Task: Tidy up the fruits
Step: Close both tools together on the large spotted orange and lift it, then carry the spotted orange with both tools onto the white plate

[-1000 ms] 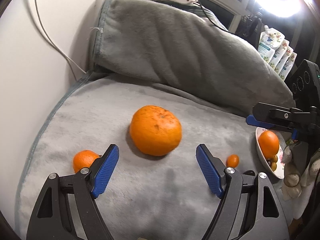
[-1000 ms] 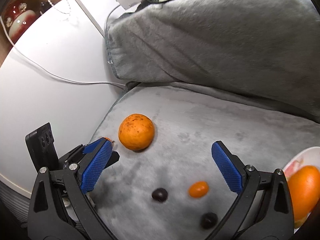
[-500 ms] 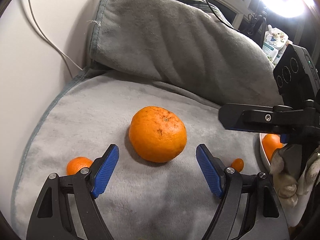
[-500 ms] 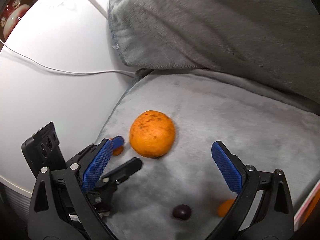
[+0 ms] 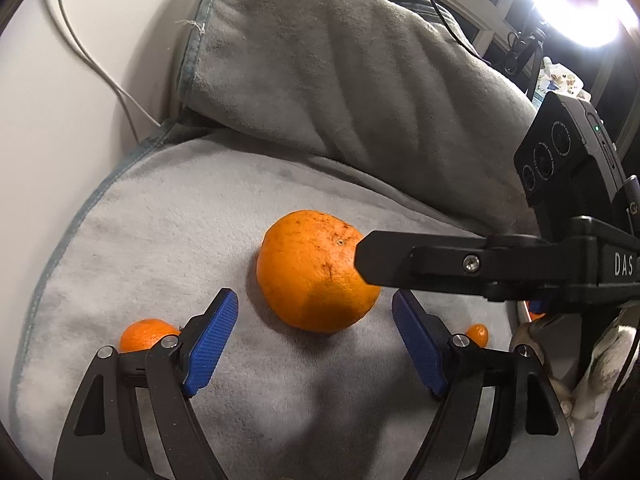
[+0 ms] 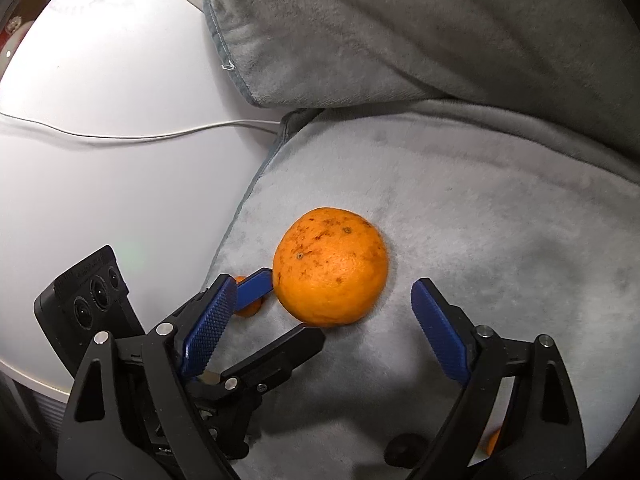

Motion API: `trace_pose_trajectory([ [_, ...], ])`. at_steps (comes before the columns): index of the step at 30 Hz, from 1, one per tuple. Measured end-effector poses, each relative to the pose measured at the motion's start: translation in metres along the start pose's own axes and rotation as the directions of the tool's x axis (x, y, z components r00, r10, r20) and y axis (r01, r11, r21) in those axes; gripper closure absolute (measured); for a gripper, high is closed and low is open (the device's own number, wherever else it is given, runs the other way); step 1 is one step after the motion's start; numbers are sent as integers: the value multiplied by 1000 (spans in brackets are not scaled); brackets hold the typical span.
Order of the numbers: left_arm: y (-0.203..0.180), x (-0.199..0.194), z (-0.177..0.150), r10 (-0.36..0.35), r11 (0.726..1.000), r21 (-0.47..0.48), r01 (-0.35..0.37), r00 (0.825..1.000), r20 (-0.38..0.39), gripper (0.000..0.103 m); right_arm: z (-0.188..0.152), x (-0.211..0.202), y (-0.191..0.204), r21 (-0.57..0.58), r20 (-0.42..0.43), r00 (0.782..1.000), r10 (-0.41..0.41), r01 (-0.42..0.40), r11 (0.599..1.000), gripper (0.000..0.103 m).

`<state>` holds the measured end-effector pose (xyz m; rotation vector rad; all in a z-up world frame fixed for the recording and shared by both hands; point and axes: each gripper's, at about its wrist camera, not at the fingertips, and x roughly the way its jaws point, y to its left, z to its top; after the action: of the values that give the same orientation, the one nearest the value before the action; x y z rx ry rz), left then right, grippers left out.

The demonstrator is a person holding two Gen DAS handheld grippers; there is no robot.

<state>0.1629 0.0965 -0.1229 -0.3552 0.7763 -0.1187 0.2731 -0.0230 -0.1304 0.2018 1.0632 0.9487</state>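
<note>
Right wrist view: the large orange [image 6: 331, 266] sits mid-blanket [image 6: 500, 240], between both wide grippers. The right gripper [image 6: 320, 330] is closing, the left gripper [image 5: 314, 346] gaping around it; colliding fingers could knock it rolling.

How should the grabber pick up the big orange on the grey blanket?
Grip the big orange across its widest middle, coming down from above and the near side, one finger on each flank. It is round and sits free on the grey blanket, so a lower or higher pinch would likely slip. The right gripper, closing, already straddles it without touching.
</note>
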Motion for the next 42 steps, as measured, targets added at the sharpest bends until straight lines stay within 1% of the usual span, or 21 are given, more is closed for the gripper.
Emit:
trace_pose_trajectory([
  [2,1,1,0,-5,1000,-8,5,1000,-4,23,0,2,-1,6,-3,1000,1,-1,1000,12],
  [4,0,3,1,-11,1000,-11,11,1000,-9,25,1,5,-3,19,-7,1000,4,-4,1000,21],
  [8,-2,5,2,-17,1000,-2,17,1000,-15,25,3,11,-11,65,-11,1000,27,-26,998,27],
  [9,-2,6,2,-19,1000,-1,19,1000,-16,26,3,12,-13,74,-11,999,32,-31,997,31],
  [10,-2,6,3,-21,1000,1,21,1000,-16,29,3,13,-15,86,-13,999,39,-38,996,35],
  [12,-3,8,3,-17,1000,4,17,1000,-18,36,3,15,-18,97,-9,999,48,-47,994,36],
  [17,-6,14,3,0,1000,25,0,1000,-9,36,1,13,-17,92,4,999,43,-43,995,37],
  [19,-6,13,2,1,1000,24,0,1000,-7,38,1,12,-16,83,5,999,41,-41,996,37],
  [24,-12,6,0,-6,999,37,6,1000,-3,38,-4,4,-13,71,17,999,38,-39,997,37],
  [29,-26,-3,-6,-9,998,56,8,1000,19,39,-10,-8,-10,62,40,999,37,-39,997,37],
  [34,-47,-17,-11,-17,995,98,12,999,51,39,-18,-33,-5,37,85,996,29,-32,999,37],
  [42,-90,-32,-18,-60,986,162,45,994,89,39,-38,-82,-8,17,162,987,10,-13,1000,38],
])
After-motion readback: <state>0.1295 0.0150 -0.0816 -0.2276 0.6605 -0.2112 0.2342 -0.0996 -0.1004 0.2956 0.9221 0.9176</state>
